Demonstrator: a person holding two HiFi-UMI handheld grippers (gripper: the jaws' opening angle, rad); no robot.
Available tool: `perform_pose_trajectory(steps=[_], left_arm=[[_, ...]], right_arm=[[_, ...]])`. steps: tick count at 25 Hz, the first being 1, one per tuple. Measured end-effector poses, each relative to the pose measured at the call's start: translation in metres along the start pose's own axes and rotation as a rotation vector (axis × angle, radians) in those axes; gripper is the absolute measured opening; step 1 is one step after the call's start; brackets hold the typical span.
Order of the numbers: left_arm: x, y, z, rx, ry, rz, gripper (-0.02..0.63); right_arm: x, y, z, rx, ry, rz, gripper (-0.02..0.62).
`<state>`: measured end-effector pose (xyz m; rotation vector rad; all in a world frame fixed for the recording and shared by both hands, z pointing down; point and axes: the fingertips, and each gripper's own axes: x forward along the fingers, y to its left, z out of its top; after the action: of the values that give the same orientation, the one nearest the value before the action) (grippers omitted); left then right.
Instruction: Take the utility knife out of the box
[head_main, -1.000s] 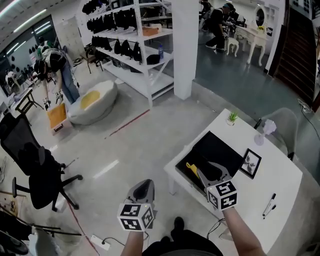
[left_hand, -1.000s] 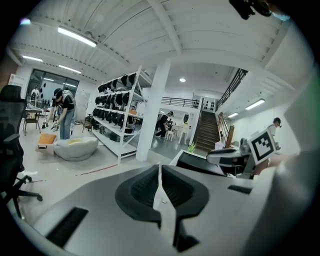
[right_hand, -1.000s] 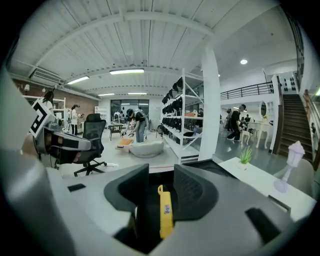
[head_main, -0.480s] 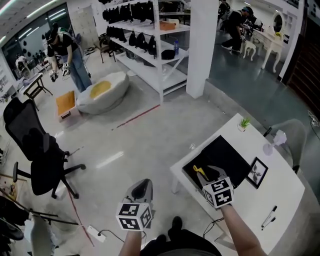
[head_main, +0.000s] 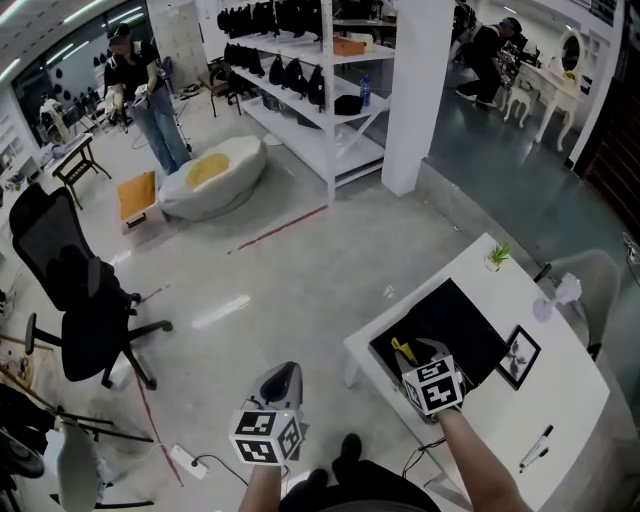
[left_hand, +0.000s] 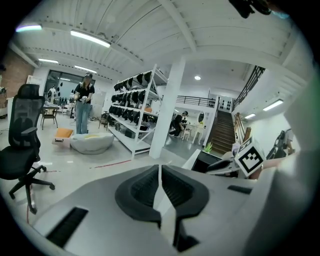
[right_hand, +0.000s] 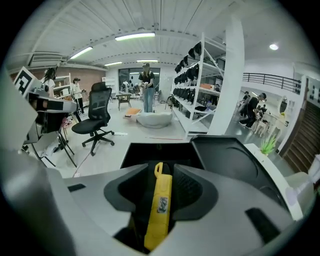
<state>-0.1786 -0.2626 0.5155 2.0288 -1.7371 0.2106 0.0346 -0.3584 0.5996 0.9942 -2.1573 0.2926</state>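
A yellow utility knife (head_main: 403, 350) lies in an open black box (head_main: 383, 352) at the near left corner of the white table (head_main: 550, 400). The box's lid (head_main: 460, 320) is folded back to the right. My right gripper (head_main: 425, 352) points down into the box. Seen in the right gripper view, the knife (right_hand: 160, 205) lies lengthwise between the jaws of the right gripper (right_hand: 161, 182), which stand open with dark gaps beside the knife. My left gripper (head_main: 285, 372) hangs over the floor left of the table. The left gripper (left_hand: 160, 175) is shut and holds nothing.
On the table are a framed picture (head_main: 520, 355), two pens (head_main: 533, 447) and a small plant (head_main: 497, 255). A black office chair (head_main: 80, 300) stands at the left. A white pillar (head_main: 415, 90), shelving (head_main: 300, 70) and people stand farther off.
My right gripper has sunk toward the box, and the knife now sits between its jaws. The left gripper has drifted only slightly.
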Motion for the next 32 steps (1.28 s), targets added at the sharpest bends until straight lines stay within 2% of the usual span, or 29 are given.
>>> perform_pose_trajectory(steps=[7,17,22,32], left_arm=[[0.006,0.007,-0.001,-0.017,0.006,0.010,0.023],[0.015,0.011,-0.002,-0.030,0.021,0.011,0.023],[0.018,0.014,-0.006,-0.035,0.032,0.015,0.023],[0.020,0.012,-0.008,-0.035,0.042,0.001,0.023]], right_arm=[[0.015,-0.005,-0.018,-0.003,0.091,-0.002,0.155],[0.027,-0.002,-0.028,0.008,0.155,0.029,0.155],[0.029,-0.003,-0.032,0.062,0.155,0.046,0.156],[0.032,0.002,-0.031,0.037,0.167,0.073,0.127]])
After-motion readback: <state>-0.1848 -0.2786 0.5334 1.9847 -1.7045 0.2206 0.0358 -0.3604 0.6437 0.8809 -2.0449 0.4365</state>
